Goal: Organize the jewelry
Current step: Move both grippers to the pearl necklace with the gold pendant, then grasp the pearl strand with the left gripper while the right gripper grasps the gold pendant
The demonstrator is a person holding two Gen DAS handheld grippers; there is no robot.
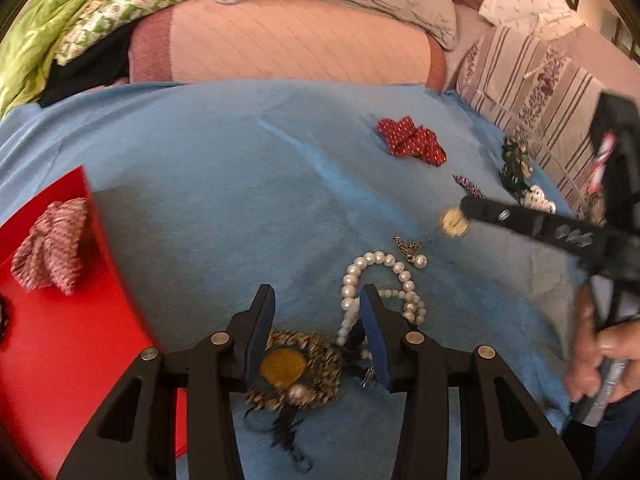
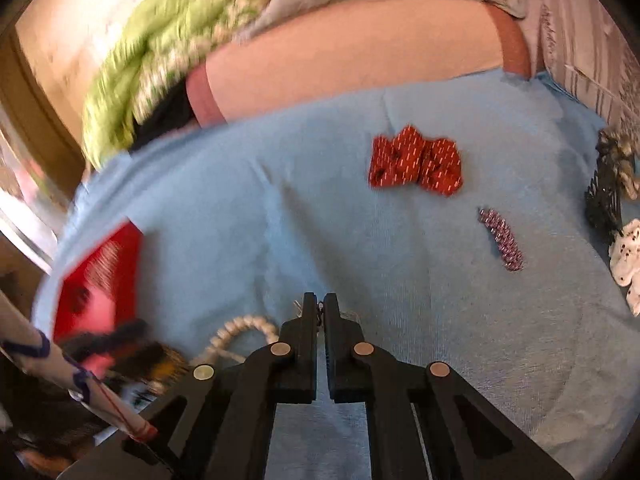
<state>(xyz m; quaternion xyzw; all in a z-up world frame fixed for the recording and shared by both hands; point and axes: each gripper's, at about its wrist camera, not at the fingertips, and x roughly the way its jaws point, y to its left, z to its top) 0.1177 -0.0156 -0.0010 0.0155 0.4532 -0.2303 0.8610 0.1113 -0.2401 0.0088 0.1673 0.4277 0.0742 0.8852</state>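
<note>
Only the left wrist view shows the left tool (image 1: 316, 312), its jaws spread above a round feathered brooch (image 1: 294, 372) with an amber centre, a pearl necklace (image 1: 380, 292) lying just beside its right finger. That view also shows a striped fabric bow (image 1: 50, 246) resting on the red box (image 1: 60, 340) at the left edge of the blue blanket (image 1: 240, 200), and the right tool (image 1: 456, 220) seen from the side with a small pale piece (image 1: 454, 222) at its tip. The right wrist view shows those jaws pressed together on something small and dark, too blurred to name. A red bow (image 2: 416, 166) and a purple glittery clip (image 2: 502, 240) lie farther up the blanket, well apart. Behind are a pink pillow (image 1: 296, 44) and a green quilt (image 1: 80, 12). No writing is legible.
</note>
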